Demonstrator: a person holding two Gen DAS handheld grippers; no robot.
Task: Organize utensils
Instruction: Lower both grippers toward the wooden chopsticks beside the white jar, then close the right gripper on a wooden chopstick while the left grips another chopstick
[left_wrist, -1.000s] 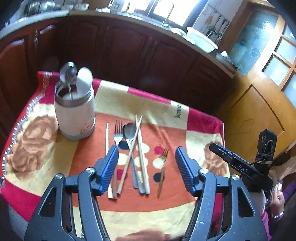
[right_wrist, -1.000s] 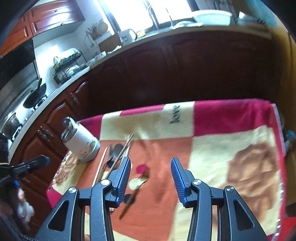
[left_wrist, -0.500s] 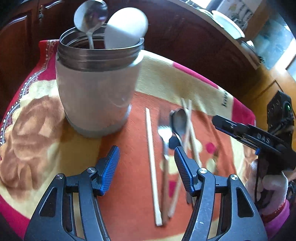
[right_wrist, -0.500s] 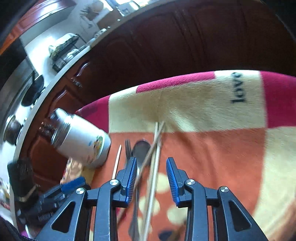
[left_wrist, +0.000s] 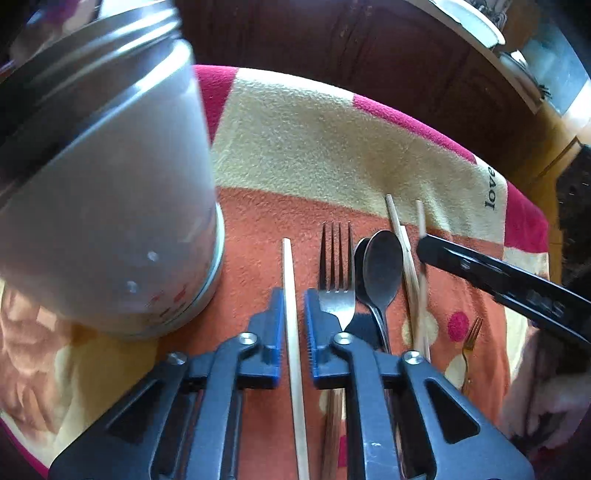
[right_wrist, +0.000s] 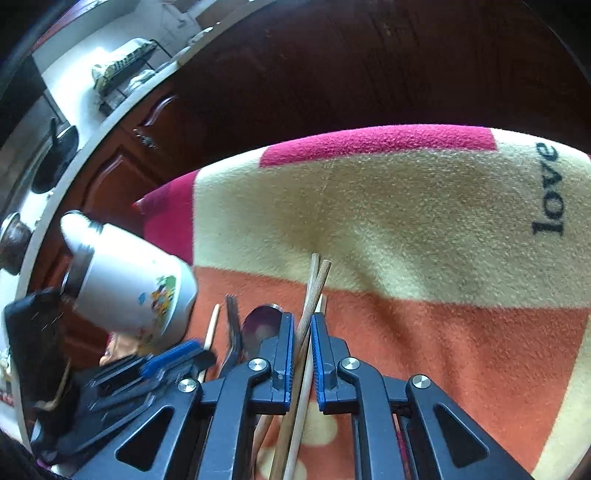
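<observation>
Dark wooden kitchen cabinets (left_wrist: 369, 74) stand beyond a table covered by a fleece blanket (left_wrist: 314, 140) in cream, pink and orange, which carries all the utensils.

Left of the left gripper (left_wrist: 293, 325), just beside its left finger, stands the white steel-rimmed utensil canister (left_wrist: 103, 206), the likely destination. The left gripper's jaws are closing, and a single pale chopstick (left_wrist: 291, 295) runs lengthwise between the blue pads; a thin gap appears to remain on each side, so firm contact cannot be confirmed. Just right of its right finger lie a steel fork (left_wrist: 336, 266), then a dark spoon (left_wrist: 382, 273) overlapping a second spoon, then a bundle of chopsticks (left_wrist: 410, 258). A small gold fork (left_wrist: 469, 343) lies further right, well clear of both tools.

The right gripper (right_wrist: 303, 350) is set over that bundle. Its jaws are also closing, with two crossed chopsticks (right_wrist: 314, 291) between the pads; the darker stick touches the left pad, while contact on the right pad cannot be told.

Step in hand: grasping, one pick per hand, with nothing lifted yet.

Next move, as judged:
1. Complete both closures until the sticks are pinched.
2. Lift straight off the blanket, keeping clear of the fork and spoons.
3. Tip each stick upright and carry it leftward over the canister mouth
</observation>
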